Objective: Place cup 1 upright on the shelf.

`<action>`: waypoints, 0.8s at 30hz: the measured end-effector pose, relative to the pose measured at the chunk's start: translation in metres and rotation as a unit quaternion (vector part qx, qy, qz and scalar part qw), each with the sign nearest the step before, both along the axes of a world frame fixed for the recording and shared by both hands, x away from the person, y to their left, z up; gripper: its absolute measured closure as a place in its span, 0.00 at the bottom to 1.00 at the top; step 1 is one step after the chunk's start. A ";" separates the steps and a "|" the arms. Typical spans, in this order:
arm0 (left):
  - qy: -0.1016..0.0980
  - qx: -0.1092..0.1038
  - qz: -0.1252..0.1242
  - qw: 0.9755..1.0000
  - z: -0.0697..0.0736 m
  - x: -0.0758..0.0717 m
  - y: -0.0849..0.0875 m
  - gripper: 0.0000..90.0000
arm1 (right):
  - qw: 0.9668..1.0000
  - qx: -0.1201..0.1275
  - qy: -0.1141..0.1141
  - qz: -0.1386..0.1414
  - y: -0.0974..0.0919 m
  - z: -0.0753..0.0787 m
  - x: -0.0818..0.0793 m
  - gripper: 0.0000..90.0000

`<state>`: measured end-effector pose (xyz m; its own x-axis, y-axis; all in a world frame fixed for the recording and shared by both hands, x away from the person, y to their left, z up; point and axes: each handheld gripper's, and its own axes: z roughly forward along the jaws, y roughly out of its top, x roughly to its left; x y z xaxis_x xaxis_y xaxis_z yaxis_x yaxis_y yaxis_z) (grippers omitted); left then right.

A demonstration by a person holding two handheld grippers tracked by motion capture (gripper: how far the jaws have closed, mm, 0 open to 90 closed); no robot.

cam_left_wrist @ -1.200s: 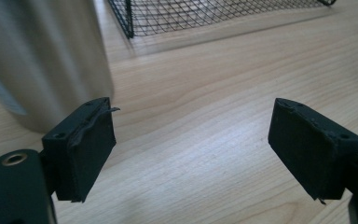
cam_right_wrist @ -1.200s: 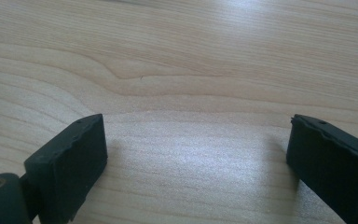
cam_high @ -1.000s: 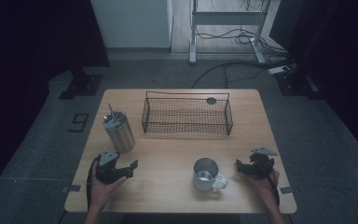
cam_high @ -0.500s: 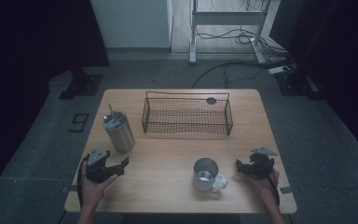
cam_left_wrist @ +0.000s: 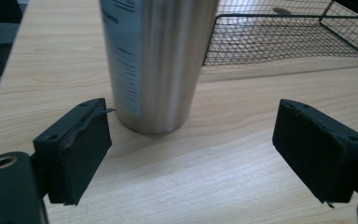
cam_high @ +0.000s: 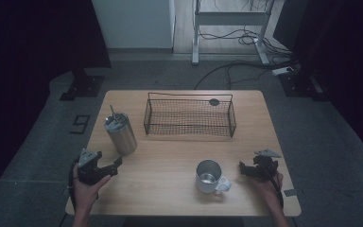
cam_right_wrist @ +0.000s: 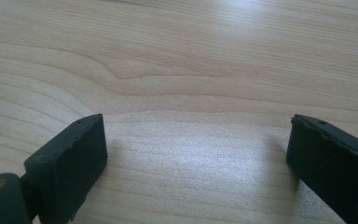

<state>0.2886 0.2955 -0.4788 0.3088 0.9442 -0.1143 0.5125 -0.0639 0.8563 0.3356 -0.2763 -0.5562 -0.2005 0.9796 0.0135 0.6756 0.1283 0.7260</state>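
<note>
A steel tumbler point(cam_high: 121, 134) with a lid and straw stands on the left of the wooden table point(cam_high: 170, 156). In the left gripper view the tumbler point(cam_left_wrist: 158, 60) rises just beyond the jaws. My left gripper point(cam_high: 116, 163) point(cam_left_wrist: 191, 140) is just in front of and left of it, and points at its base. Its jaws have just been opening and have nothing between them. A metal mug point(cam_high: 210, 176) with a white handle sits front centre. My right gripper point(cam_high: 242, 168) point(cam_right_wrist: 196, 158) rests open to the right of the mug, over bare wood.
A black wire basket point(cam_high: 189, 116) point(cam_left_wrist: 279, 37) stands at the back middle of the table. A small dark round object point(cam_high: 213, 101) lies behind it. Cables and a metal frame are on the floor beyond the table.
My left hand has drawn away to the left from the tumbler. The right hand, the mug and the basket have stayed put.
</note>
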 end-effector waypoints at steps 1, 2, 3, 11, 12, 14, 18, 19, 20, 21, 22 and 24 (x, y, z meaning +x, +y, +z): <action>0.000 0.000 0.000 1.000 0.000 0.000 0.000 0.12 | 1.000 0.000 0.000 0.000 0.000 0.000 0.000 0.06; -0.002 -0.003 0.005 1.000 0.000 0.000 0.003 0.11 | 1.000 -0.001 0.001 0.000 0.000 0.000 0.000 0.06; -0.002 -0.003 0.005 1.000 0.000 0.000 0.003 0.10 | 1.000 -0.001 0.001 0.000 0.000 0.000 0.000 0.06; 0.005 -0.003 0.012 1.000 -0.007 0.006 0.007 0.08 | 1.000 -0.001 0.000 -0.001 0.000 0.000 0.000 0.06; 0.008 -0.002 0.010 1.000 -0.008 0.008 0.006 0.08 | 1.000 -0.001 0.000 -0.001 0.000 0.000 0.000 0.06; 0.011 -0.001 0.008 1.000 -0.010 0.010 0.004 0.08 | 1.000 -0.001 0.000 -0.002 0.000 0.000 0.000 0.07; 0.014 -0.001 0.006 1.000 -0.009 0.014 0.002 0.07 | 1.000 -0.001 -0.001 -0.003 0.000 0.000 0.000 0.07; 0.014 -0.001 0.006 1.000 -0.009 0.014 0.002 0.07 | 1.000 -0.001 -0.001 -0.003 0.000 0.000 0.000 0.07; 0.012 -0.003 0.013 1.000 -0.009 0.018 0.003 0.07 | 1.000 -0.001 -0.001 -0.003 0.000 0.000 0.000 0.07; 0.012 -0.005 0.015 1.000 -0.009 0.021 0.004 0.07 | 1.000 -0.001 -0.001 -0.003 0.000 0.000 0.000 0.07; 0.012 -0.008 0.017 1.000 -0.009 0.024 0.004 0.07 | 1.000 -0.001 -0.001 -0.002 0.000 0.000 0.000 0.07; 0.015 -0.008 0.019 1.000 -0.010 0.030 0.005 0.06 | 1.000 -0.001 -0.001 -0.002 0.000 0.000 0.000 0.07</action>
